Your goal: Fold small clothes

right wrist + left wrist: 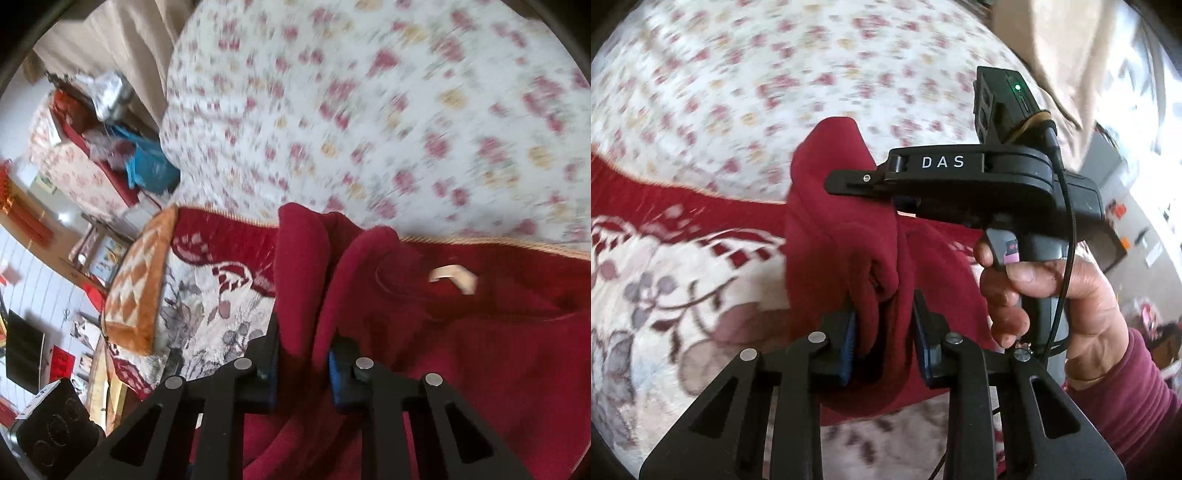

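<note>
A dark red garment (846, 221) hangs bunched between both grippers above a patterned sofa seat. My left gripper (886, 325) is shut on a fold of the garment between its blue pads. The right gripper (960, 184), a black tool held in a hand, shows in the left wrist view gripping the garment's upper edge. In the right wrist view my right gripper (303, 354) is shut on a fold of the garment (461, 332), whose neckline and pale label (454, 277) lie to the right.
A floral sofa back (369, 110) rises behind. The seat cover (665, 295) has a red-and-cream pattern. An orange diamond-patterned cushion (136, 280) lies at the seat's left end. Room clutter and a blue bag (147, 166) lie beyond.
</note>
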{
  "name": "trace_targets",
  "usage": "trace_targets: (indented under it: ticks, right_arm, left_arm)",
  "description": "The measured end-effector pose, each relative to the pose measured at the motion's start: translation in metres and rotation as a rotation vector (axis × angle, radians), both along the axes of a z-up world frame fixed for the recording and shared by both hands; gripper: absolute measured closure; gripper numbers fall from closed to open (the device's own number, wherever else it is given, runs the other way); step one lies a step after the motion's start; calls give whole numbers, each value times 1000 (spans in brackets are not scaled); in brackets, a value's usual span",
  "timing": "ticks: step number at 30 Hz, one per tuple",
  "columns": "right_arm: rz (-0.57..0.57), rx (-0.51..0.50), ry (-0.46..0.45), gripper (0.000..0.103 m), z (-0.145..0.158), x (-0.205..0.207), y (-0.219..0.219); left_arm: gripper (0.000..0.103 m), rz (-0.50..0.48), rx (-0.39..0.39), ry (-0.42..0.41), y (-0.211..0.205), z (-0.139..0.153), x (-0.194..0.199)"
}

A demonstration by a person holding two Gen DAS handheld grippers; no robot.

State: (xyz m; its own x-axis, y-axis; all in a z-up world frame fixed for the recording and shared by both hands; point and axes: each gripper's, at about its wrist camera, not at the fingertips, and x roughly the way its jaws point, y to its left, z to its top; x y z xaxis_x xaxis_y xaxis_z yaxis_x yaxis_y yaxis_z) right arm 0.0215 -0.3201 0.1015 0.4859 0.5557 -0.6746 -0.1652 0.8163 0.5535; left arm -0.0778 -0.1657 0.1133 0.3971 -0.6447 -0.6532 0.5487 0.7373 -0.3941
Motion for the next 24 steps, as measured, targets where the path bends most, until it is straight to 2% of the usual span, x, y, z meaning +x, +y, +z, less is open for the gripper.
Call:
trace_targets:
  ticks: [4, 7, 8, 12, 14, 17, 18, 19, 20, 21, 22, 23, 24]
  right_arm:
    - [-50, 10, -19, 85, 9, -24, -47]
    - [-102, 20, -13, 86, 4, -39, -83]
    - [-132, 27, -4, 86, -1, -46, -100]
    - [-228, 54, 53, 87, -30, -59, -145]
    - [-275, 32, 103, 87, -54, -60, -157]
    - [-303, 81, 150, 87, -76, -63, -171]
    - [-310, 103, 146, 85, -75, -65, -175]
    - [-314, 128, 135, 77, -70, -70, -177]
    - [-311, 142, 121, 70, -63, -75, -178]
    - [-303, 159, 106, 52, -57, -81, -179]
    - [-291, 183, 93, 44, -51, -87, -177]
    - [-279, 201, 87, 44, -47, -93, -175]
    - [-255, 213, 86, 44, -41, -101, -169]
  left_arm:
    - [78, -74, 16, 0, -52, 2, -9]
    - [83, -132, 39, -1, -91, -6, -15]
    - [87, -147, 46, 3, -102, -10, -16]
    - [88, -193, 88, 57, -146, -37, -21]
    - [88, -203, 113, 103, -160, -53, -17]
    - [87, -218, 117, 107, -154, -45, -20]
    - [81, -230, 111, 103, -147, -37, -22]
    - [76, -240, 105, 99, -139, -29, -24]
    - [64, -240, 103, 85, -124, -17, -26]
    - [55, -227, 97, 63, -111, -9, -31]
    - [51, -206, 87, 34, -98, 0, -33]
    - [45, -169, 80, -8, -80, 8, -34]
    - [43, -143, 83, -31, -71, 11, -34]
